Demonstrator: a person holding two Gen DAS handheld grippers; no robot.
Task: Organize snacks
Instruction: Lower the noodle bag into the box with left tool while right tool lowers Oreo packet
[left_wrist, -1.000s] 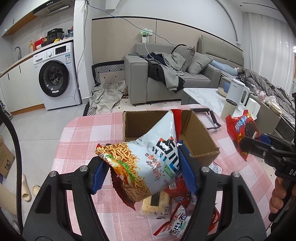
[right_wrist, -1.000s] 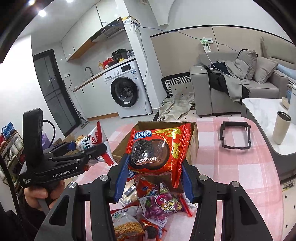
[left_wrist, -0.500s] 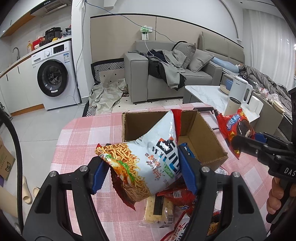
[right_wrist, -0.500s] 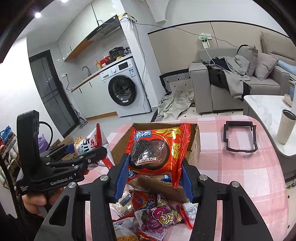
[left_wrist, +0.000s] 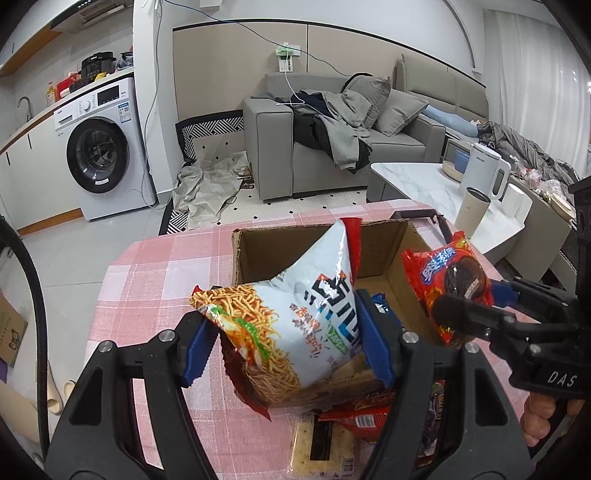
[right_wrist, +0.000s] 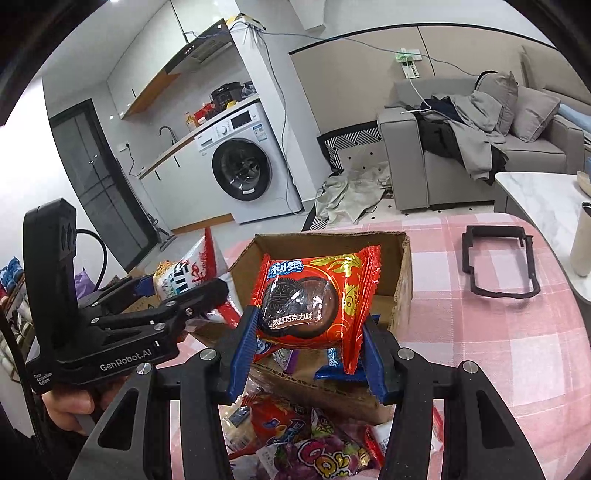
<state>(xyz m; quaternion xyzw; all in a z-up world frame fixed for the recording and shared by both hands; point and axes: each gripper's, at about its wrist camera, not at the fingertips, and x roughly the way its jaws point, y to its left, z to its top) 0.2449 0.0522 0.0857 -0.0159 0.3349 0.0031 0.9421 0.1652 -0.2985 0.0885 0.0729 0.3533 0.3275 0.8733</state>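
The left gripper (left_wrist: 284, 339) was clamped on a white noodle-snack bag (left_wrist: 295, 317), its blue pads pressing the bag's two sides near the lower half, so the puffed pack stood tilted between them with its red top seam pointing up. The right gripper (right_wrist: 308, 350) was likewise closed on a red cookie packet (right_wrist: 314, 295), pinching it across its lower edges. Both packs hung in the air just above the near edge of the open cardboard box (left_wrist: 258, 254), which sat on the pink checked tablecloth (left_wrist: 147, 280). Judging by their look, both were light, air-filled and crinkly, with slick film that could slide in the pads; the contents seemed brittle, so a squeeze across the body risked crushing them, and the flat crimped seams looked the safer hold. More loose snacks (right_wrist: 317, 439) lay piled before the box
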